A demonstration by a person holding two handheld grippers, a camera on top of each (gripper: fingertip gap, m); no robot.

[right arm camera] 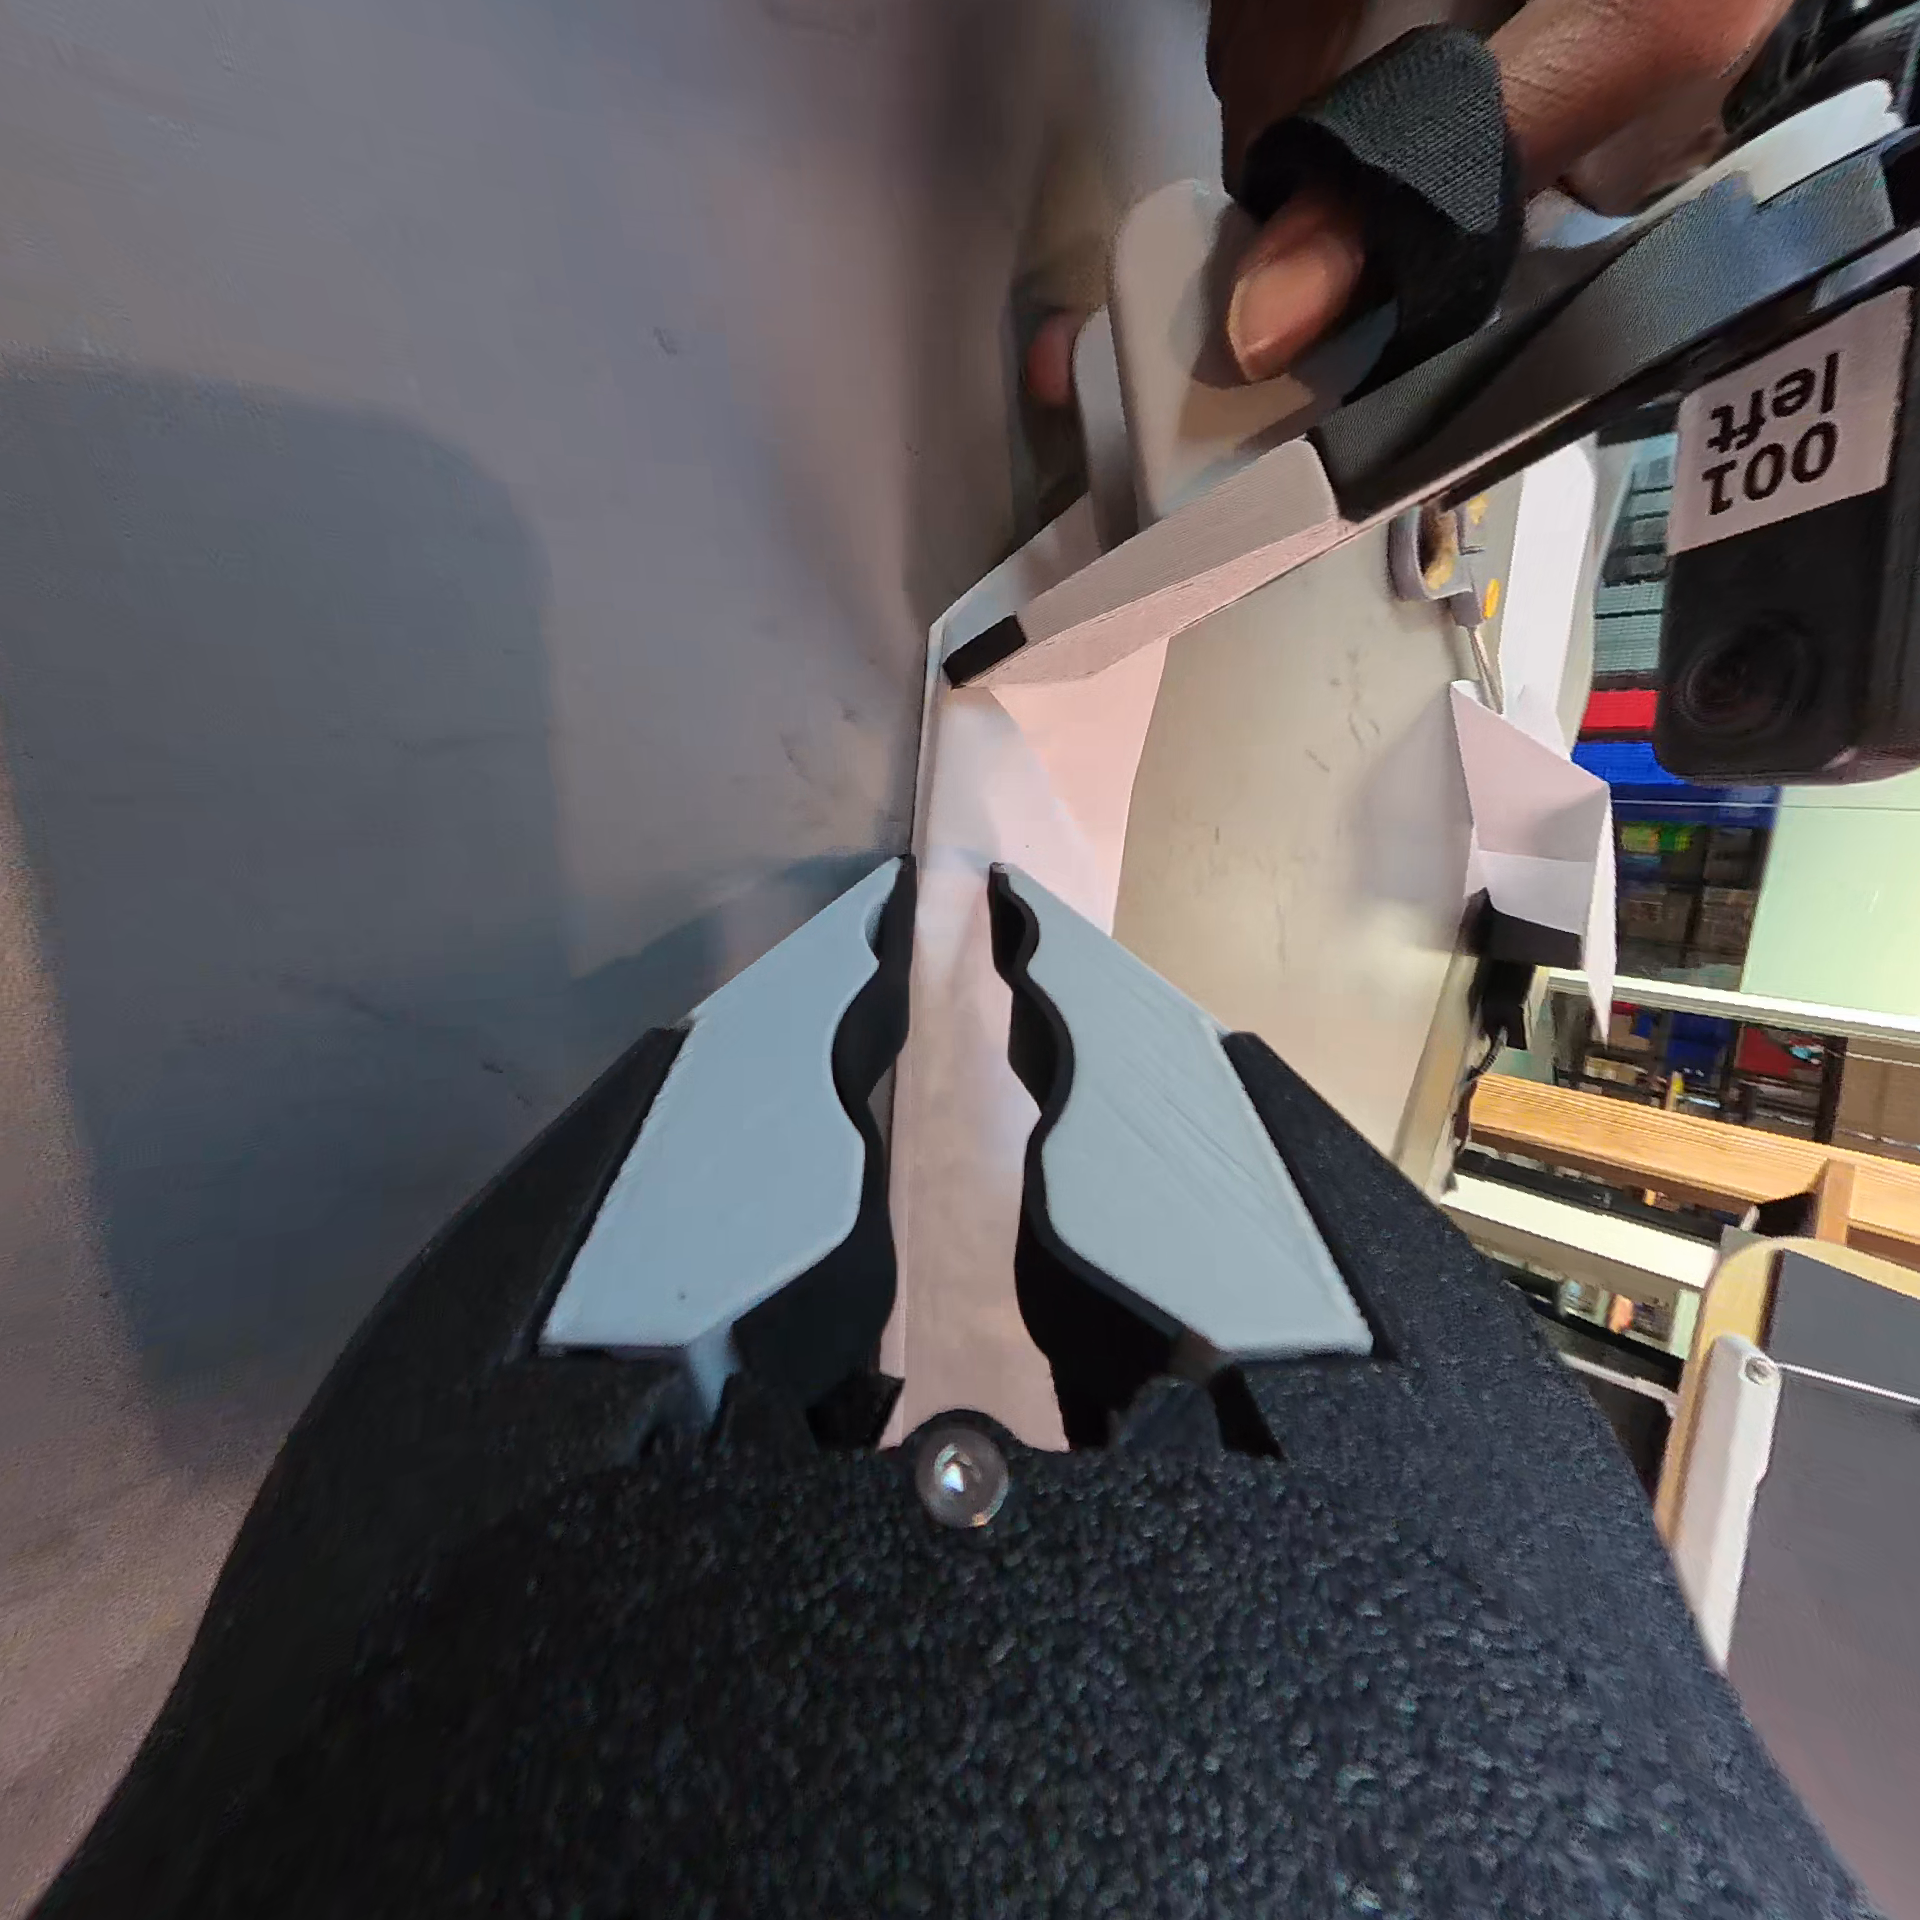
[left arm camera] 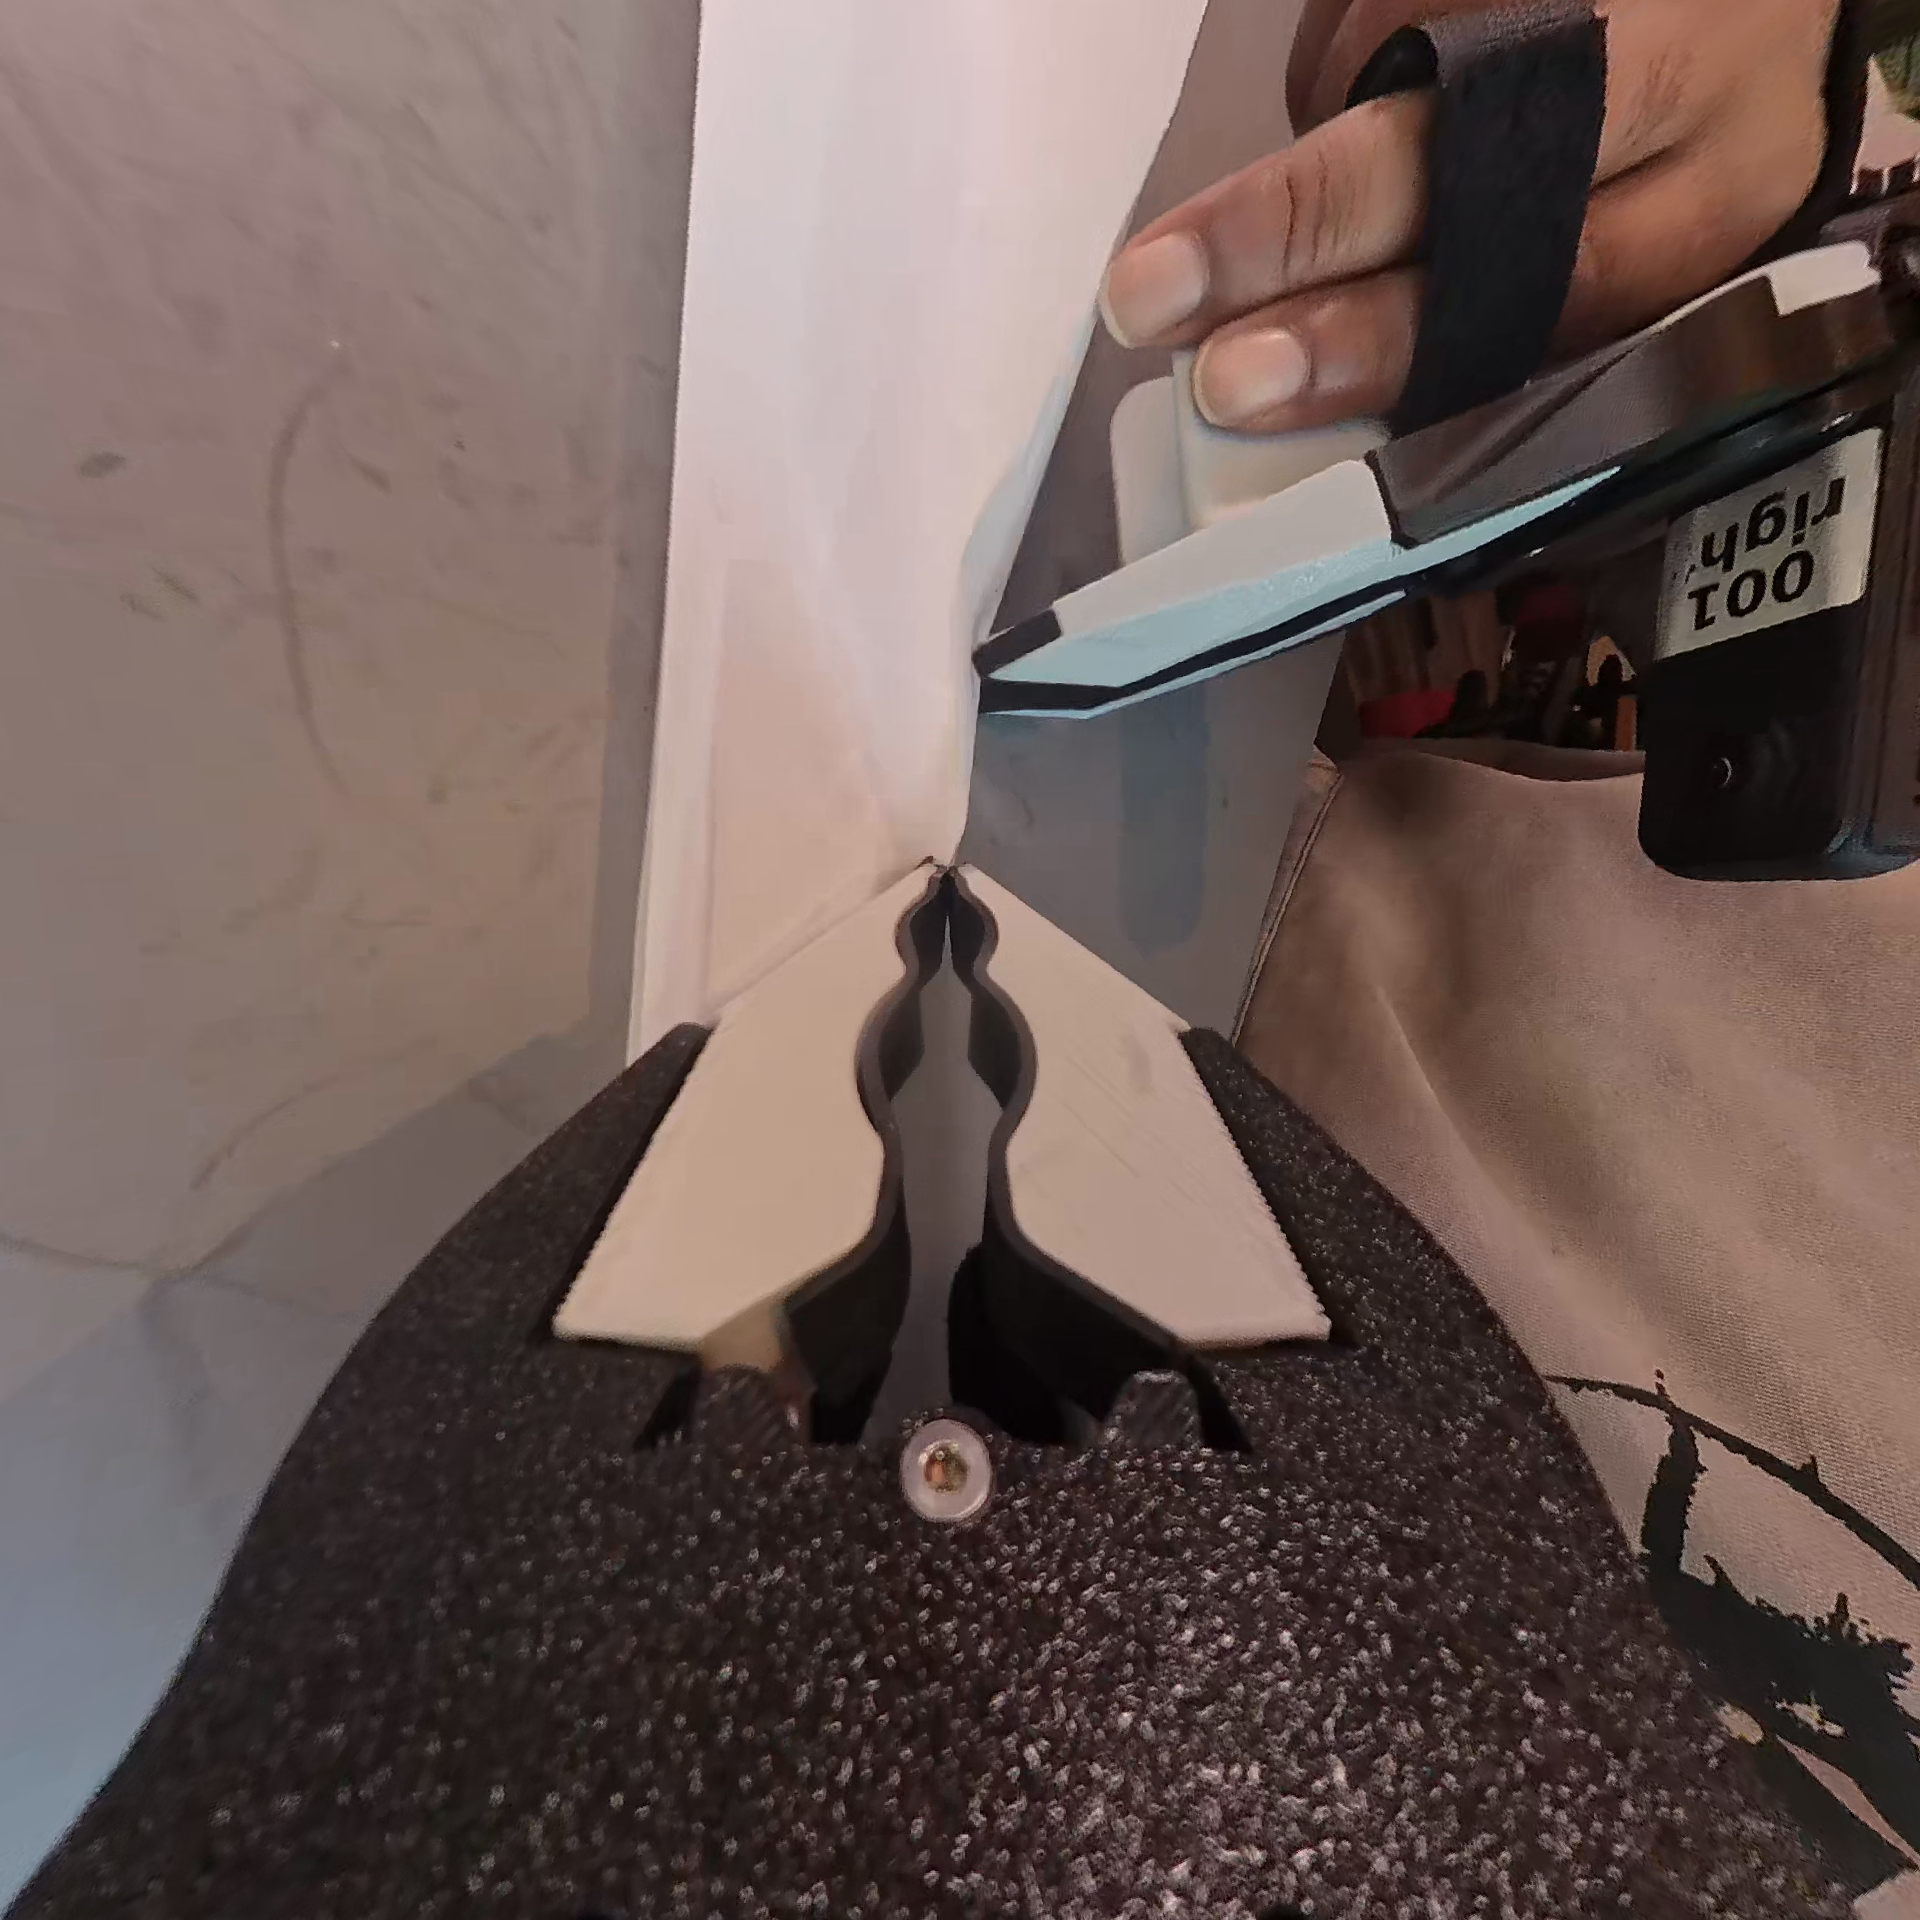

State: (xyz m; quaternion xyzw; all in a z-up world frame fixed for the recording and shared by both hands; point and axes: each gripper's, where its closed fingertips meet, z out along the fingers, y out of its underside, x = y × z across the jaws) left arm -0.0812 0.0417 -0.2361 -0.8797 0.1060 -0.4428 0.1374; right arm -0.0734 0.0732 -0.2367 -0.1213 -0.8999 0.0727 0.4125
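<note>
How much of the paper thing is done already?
Done: one folded white paper lies on the grey surface. In hand: the left gripper pinches a white sheet; it also runs into the right gripper, grip unclear. Left: this sheet looks loose, not folded flat.

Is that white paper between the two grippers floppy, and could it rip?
Probably floppy: the white paper bends and creases where the left gripper pinches it. It looks thin and light. It might tear if the right gripper pulled away hard.
</note>
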